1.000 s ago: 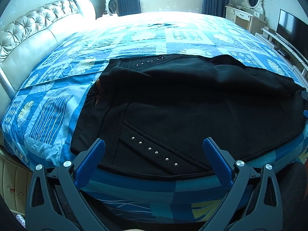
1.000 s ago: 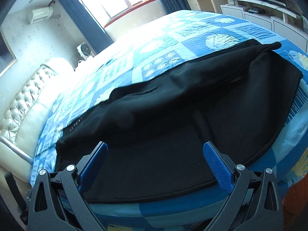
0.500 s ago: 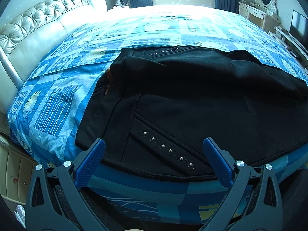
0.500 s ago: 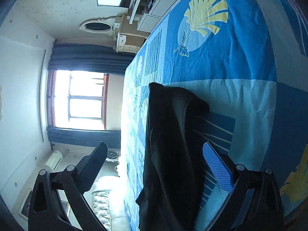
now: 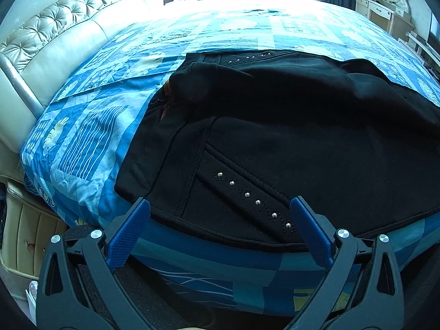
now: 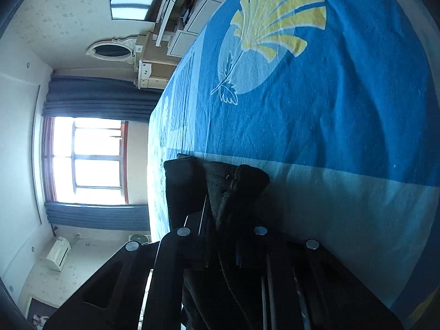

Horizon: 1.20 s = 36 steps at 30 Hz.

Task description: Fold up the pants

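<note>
— Since one second ago, the right gripper [image 6: 220,236] has travelled to the end of the pants [image 6: 217,189] and rolled onto its side, so the room looks turned in its view. Its jaws were wide before; now they are pressed together on a bunched fold of the black cloth at the leg hem.

— And the left gripper [image 5: 218,220]?

— It moved very little, only tipped lower. Its blue fingers [image 5: 129,233] stand wide apart and hold nothing. They hover just above the near edge of the pants [image 5: 275,137], at the waist side, where the row of metal studs [image 5: 253,198] runs between them.

— Where do the pants lie?

— Flat on the blue patterned bedspread [image 5: 82,143], across the front part of the bed. The near edge follows the bed's rim, just ahead of the left fingers. The far side is rumpled and lifted a little.

— Is there free room for moving?

— Yes. Beyond the pants, ahead of the left gripper, the bedspread is bare up to the window side. To its left there is a bare strip before the padded headboard [image 5: 68,27]. Ahead of the right gripper, past the hem, open bedspread [image 6: 330,110] with a yellow shell print reaches the bed's edge, and the furniture stands well apart behind it.
</note>
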Each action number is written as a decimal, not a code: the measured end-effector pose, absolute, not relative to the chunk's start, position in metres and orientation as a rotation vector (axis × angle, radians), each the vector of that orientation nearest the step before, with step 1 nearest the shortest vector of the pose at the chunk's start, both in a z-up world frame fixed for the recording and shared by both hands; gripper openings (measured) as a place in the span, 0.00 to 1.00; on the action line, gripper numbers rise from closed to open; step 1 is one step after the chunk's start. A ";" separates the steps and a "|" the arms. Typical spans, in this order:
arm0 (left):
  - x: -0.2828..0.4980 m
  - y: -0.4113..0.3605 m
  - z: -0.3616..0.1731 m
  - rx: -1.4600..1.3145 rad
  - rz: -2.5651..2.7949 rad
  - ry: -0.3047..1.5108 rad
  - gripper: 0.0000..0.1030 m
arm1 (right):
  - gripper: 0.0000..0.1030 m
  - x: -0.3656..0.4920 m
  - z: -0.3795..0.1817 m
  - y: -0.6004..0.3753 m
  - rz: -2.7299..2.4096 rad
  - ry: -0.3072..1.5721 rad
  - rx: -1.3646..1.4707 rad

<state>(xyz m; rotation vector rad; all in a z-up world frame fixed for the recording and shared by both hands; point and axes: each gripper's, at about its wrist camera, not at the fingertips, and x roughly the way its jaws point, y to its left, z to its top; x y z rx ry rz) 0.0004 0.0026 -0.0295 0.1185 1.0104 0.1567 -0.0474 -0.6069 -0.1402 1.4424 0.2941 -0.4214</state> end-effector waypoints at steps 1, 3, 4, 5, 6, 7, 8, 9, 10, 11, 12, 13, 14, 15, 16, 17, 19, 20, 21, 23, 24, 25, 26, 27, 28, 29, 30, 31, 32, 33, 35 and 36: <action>0.000 0.001 -0.030 0.119 0.156 1.010 0.98 | 0.09 -0.051 -0.127 -0.607 -0.441 0.296 1.354; 0.001 -0.002 -0.029 0.127 0.152 1.007 0.98 | 0.08 -0.058 -0.099 -0.604 -0.494 0.322 1.142; 0.002 -0.003 -0.029 0.132 0.149 1.004 0.98 | 0.08 -0.060 -0.094 -0.604 -0.508 0.345 1.083; 0.003 -0.005 -0.029 0.134 0.145 1.001 0.98 | 0.08 -0.061 -0.097 -0.609 -0.519 0.381 1.064; 0.004 -0.006 -0.029 0.133 0.142 0.999 0.98 | 0.07 -0.062 -0.104 -0.615 -0.537 0.416 1.065; 0.006 -0.008 -0.029 0.129 0.138 0.999 0.98 | 0.07 -0.065 -0.111 -0.622 -0.566 0.443 1.072; 0.007 -0.009 -0.030 0.126 0.136 0.999 0.98 | 0.07 -0.070 -0.120 -0.625 -0.585 0.459 1.088; 0.008 -0.011 -0.030 0.122 0.133 0.998 0.98 | 0.07 -0.078 -0.128 -0.626 -0.593 0.460 1.114; 0.008 -0.012 -0.030 0.118 0.131 0.996 0.98 | 0.07 -0.086 -0.133 -0.625 -0.595 0.449 1.133; 0.008 -0.014 -0.029 0.114 0.128 0.991 0.98 | 0.07 -0.091 -0.135 -0.622 -0.597 0.441 1.134; 0.007 -0.015 -0.028 0.114 0.126 0.986 0.98 | 0.07 -0.095 -0.136 -0.621 -0.601 0.441 1.124; 0.007 -0.016 -0.028 0.116 0.126 0.980 0.98 | 0.07 -0.097 -0.137 -0.619 -0.603 0.441 1.118; 0.008 -0.016 -0.028 0.117 0.130 0.975 0.98 | 0.07 -0.099 -0.139 -0.620 -0.600 0.434 1.126; 0.010 -0.014 -0.028 0.110 0.126 0.974 0.98 | 0.07 -0.102 -0.141 -0.621 -0.588 0.423 1.148; 0.012 -0.012 -0.028 0.097 0.116 0.979 0.98 | 0.08 -0.105 -0.142 -0.623 -0.576 0.413 1.169; 0.015 -0.009 -0.029 0.079 0.103 0.991 0.98 | 0.13 -0.106 -0.139 -0.624 -0.574 0.407 1.181; 0.024 0.001 -0.033 0.030 0.073 1.045 0.98 | 0.29 -0.118 -0.133 -0.627 -0.610 0.387 1.182; 0.028 0.009 -0.036 -0.006 0.060 1.073 0.98 | 0.40 -0.127 -0.128 -0.628 -0.643 0.370 1.175; 0.030 0.016 -0.038 -0.039 0.047 1.095 0.98 | 0.45 -0.136 -0.123 -0.627 -0.690 0.365 1.160; 0.035 0.032 -0.039 -0.076 0.037 1.113 0.98 | 0.50 -0.147 -0.110 -0.623 -0.752 0.382 1.105; 0.037 0.039 -0.039 -0.074 0.032 1.109 0.98 | 0.50 -0.147 -0.103 -0.619 -0.739 0.392 1.077; 0.039 0.045 -0.037 -0.056 0.026 1.099 0.98 | 0.50 -0.142 -0.095 -0.613 -0.714 0.403 1.047; 0.041 0.050 -0.034 -0.026 0.021 1.085 0.98 | 0.52 -0.137 -0.086 -0.604 -0.688 0.415 1.011; 0.044 0.055 -0.031 0.007 0.010 1.066 0.98 | 0.52 -0.126 -0.078 -0.593 -0.654 0.427 0.974; 0.047 0.059 -0.028 0.043 -0.002 1.043 0.98 | 0.55 -0.111 -0.069 -0.581 -0.608 0.442 0.938; 0.053 0.065 -0.024 0.075 -0.013 1.031 0.98 | 0.59 -0.094 -0.061 -0.565 -0.550 0.456 0.902; 0.060 0.070 -0.022 0.103 -0.020 1.022 0.98 | 0.61 -0.076 -0.052 -0.550 -0.486 0.470 0.864; 0.068 0.076 -0.019 0.124 -0.027 1.012 0.98 | 0.64 -0.057 -0.046 -0.530 -0.414 0.490 0.824; 0.077 0.084 -0.017 0.131 -0.038 1.008 0.98 | 0.65 -0.036 -0.040 -0.507 -0.329 0.519 0.782; 0.088 0.093 -0.015 0.130 -0.055 1.008 0.98 | 0.66 -0.014 -0.035 -0.485 -0.239 0.550 0.739; 0.115 0.109 -0.013 0.102 -0.120 1.028 0.98 | 0.67 0.030 -0.030 -0.438 -0.045 0.618 0.655; 0.129 0.118 -0.013 0.077 -0.166 1.041 0.98 | 0.67 0.052 -0.029 -0.415 0.044 0.656 0.613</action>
